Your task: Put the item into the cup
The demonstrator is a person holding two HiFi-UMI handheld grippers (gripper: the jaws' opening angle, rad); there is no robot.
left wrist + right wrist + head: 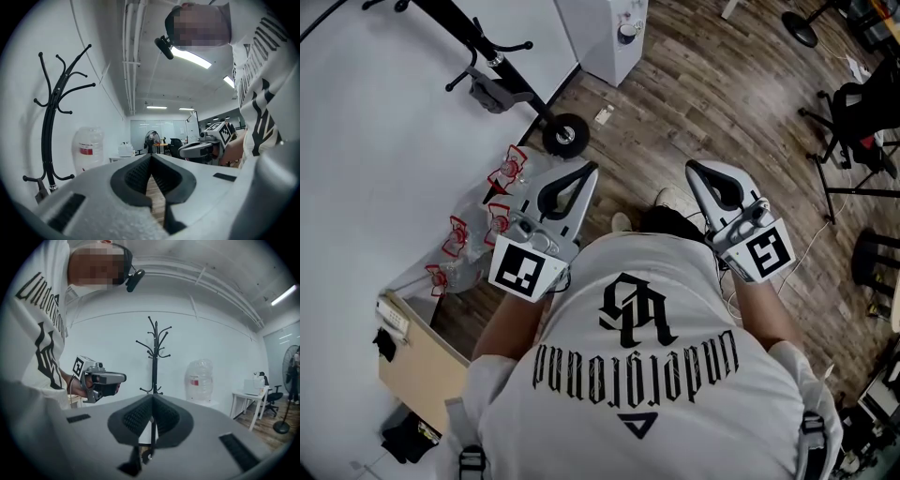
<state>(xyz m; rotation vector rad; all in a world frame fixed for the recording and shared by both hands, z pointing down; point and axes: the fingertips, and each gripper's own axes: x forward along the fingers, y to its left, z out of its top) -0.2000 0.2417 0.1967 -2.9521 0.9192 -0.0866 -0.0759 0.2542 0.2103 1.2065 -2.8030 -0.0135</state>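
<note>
Head view: left gripper [590,169] and right gripper [692,167] are held side by side in front of the person's chest. Both point level over the wooden floor [722,94] with their tips about even, so neither leads. Each pair of jaws is closed tip to tip with nothing in it. Neither item nor cup shows here. By the white wall at the left stand only clear water jugs [455,248] with red handles and a black coat stand [461,25].

Left gripper view: the jaws meet at their tips, empty, and floor shows through the gap behind the tips. Beyond them are the coat stand [55,117], one jug [88,147] and a far office; the right gripper [180,149] hangs off to the right. No cup or item shows.

Right gripper view: the jaws are together and bare. Ahead stand the coat stand [153,352], a jug [200,380] and a white table [247,397]; the left gripper [123,378] sits to the left. Which way the item lies from either pair of jaws cannot be told, nor its long axis, nor which hand is nearer.
</note>
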